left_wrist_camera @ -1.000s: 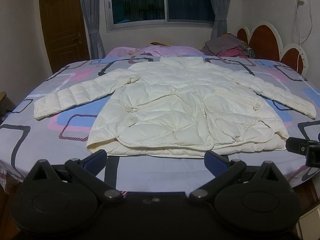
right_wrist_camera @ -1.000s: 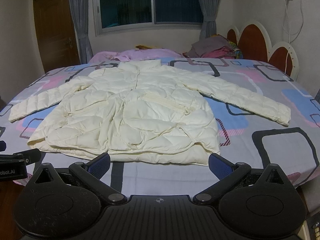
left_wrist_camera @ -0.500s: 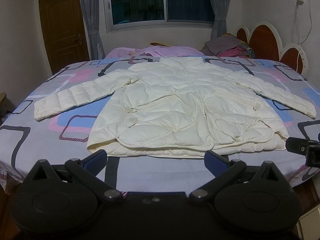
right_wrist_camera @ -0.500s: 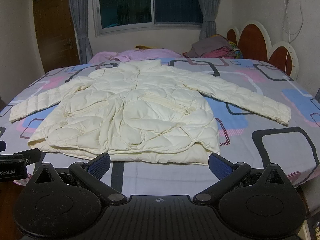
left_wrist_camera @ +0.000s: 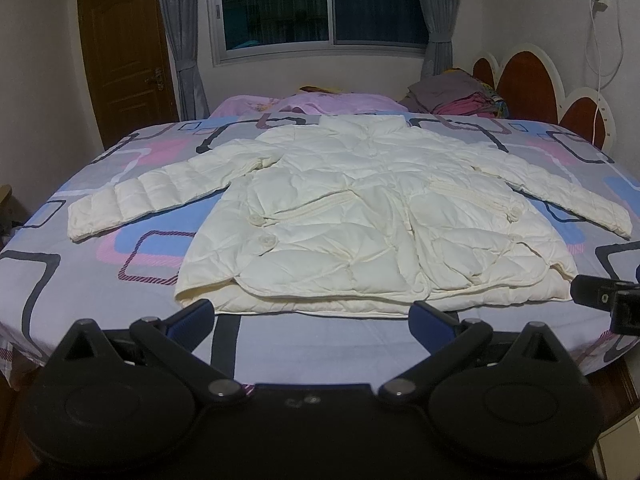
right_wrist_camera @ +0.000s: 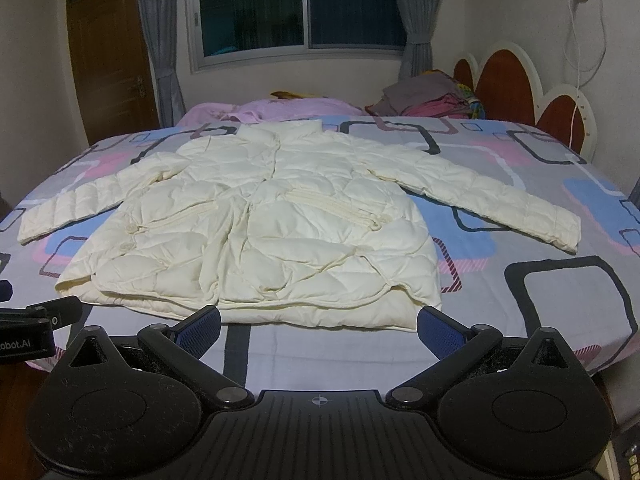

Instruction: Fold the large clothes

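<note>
A cream quilted puffer jacket lies flat and front-up on the bed, collar toward the window, both sleeves spread out to the sides. Its hem runs along the near edge of the mattress. My left gripper hangs open just short of the hem's left half, with nothing between its blue pads. My right gripper is open too, facing the hem's right half, empty. Each gripper's body shows at the edge of the other's view.
The bed sheet is grey with blue, pink and black squares. A pink blanket and a pile of folded clothes sit at the far side. A scalloped headboard stands right; a wooden door is back left.
</note>
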A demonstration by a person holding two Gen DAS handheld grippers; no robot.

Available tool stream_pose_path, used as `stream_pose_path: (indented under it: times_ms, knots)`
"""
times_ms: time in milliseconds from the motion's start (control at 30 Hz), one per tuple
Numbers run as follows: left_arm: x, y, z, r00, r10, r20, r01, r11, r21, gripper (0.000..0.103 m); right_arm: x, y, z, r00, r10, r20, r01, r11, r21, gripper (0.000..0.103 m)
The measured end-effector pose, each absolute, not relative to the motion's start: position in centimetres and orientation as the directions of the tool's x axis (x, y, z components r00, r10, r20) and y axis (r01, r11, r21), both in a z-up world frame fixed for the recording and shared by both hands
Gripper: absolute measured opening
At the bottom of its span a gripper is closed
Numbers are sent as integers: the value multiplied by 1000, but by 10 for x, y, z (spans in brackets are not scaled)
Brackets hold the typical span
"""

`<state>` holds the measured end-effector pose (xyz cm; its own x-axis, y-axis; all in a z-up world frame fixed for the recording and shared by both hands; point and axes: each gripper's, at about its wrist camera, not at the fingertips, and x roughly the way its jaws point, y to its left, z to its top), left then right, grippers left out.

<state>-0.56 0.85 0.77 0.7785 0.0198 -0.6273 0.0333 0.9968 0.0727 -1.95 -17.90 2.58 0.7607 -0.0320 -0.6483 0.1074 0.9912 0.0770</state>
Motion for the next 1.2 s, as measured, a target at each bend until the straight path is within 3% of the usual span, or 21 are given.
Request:
stream_pose_path:
  times_ms: [933, 1200]
  knots:
    - [1, 14, 4, 778, 20, -627, 31, 997, 70, 103, -14, -177, 25, 765, -38, -643, 114, 990, 77, 103]
    - [36, 5, 8, 825, -16, -565, 65, 996, 65, 103, 4, -237, 32, 798, -117, -591, 211, 973, 92, 103]
